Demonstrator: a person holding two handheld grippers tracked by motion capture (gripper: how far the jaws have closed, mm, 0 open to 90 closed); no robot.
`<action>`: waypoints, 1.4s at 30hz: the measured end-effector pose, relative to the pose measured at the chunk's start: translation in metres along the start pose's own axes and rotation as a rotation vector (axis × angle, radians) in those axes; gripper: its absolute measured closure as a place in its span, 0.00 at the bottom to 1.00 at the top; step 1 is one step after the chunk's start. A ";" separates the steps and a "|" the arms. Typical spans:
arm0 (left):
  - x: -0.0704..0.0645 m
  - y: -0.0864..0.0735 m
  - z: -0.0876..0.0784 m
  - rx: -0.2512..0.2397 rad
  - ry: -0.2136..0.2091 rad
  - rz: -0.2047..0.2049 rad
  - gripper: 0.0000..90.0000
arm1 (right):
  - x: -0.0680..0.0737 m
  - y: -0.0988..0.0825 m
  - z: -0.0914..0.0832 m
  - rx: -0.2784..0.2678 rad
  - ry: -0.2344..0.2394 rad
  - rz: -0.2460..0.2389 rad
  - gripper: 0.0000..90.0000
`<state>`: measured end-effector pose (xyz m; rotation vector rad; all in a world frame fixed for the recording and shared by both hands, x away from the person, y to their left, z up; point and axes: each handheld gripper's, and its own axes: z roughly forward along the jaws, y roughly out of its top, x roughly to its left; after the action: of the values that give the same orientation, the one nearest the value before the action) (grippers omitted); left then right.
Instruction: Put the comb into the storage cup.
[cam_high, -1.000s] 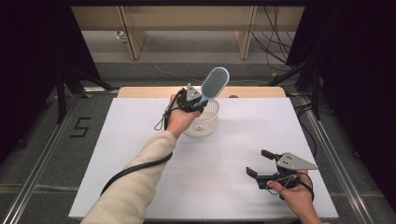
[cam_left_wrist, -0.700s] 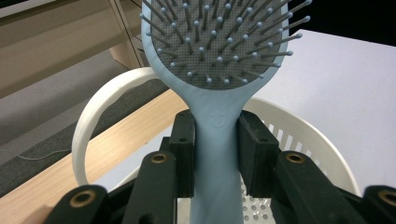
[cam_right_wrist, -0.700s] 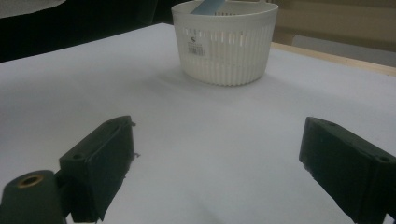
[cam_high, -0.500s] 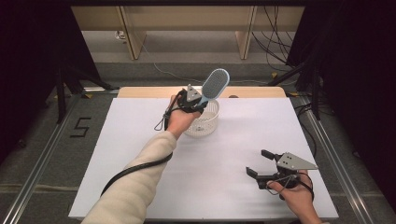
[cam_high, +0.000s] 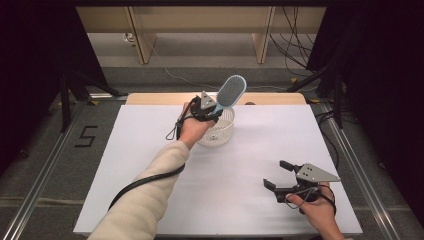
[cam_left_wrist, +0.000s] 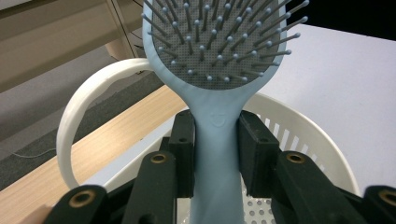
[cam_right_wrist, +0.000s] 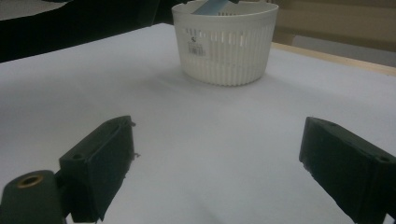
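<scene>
Left tongs (cam_high: 212, 111) were clamped on the handle of the light-blue hairbrush (cam_high: 230, 92), pads tight on both sides in the left gripper view. The brush sat over the white basket (cam_high: 220, 134), at about 12 o'clock on the white bench (cam_high: 150, 150), head tilted up toward 1 o'clock, handle end down inside the rim. Right tongs (cam_high: 278, 174) were at about 5 o'clock, jaws wide apart with nothing between them, well apart from the basket.
</scene>
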<state>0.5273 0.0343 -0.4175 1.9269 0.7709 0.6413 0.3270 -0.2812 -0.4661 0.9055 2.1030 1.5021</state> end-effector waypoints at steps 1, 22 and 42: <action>0.000 0.000 0.000 -0.001 0.000 -0.003 0.77 | 0.000 0.000 0.000 0.002 0.000 -0.004 0.12; -0.001 -0.003 0.002 0.095 -0.022 0.006 0.63 | 0.000 0.000 0.000 0.003 0.003 0.000 0.12; 0.007 0.004 -0.029 0.044 -0.018 -0.055 0.35 | 0.000 0.000 0.000 0.004 -0.001 0.002 0.12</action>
<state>0.5126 0.0549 -0.4009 1.9421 0.8303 0.5765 0.3274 -0.2813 -0.4665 0.9103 2.1058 1.4978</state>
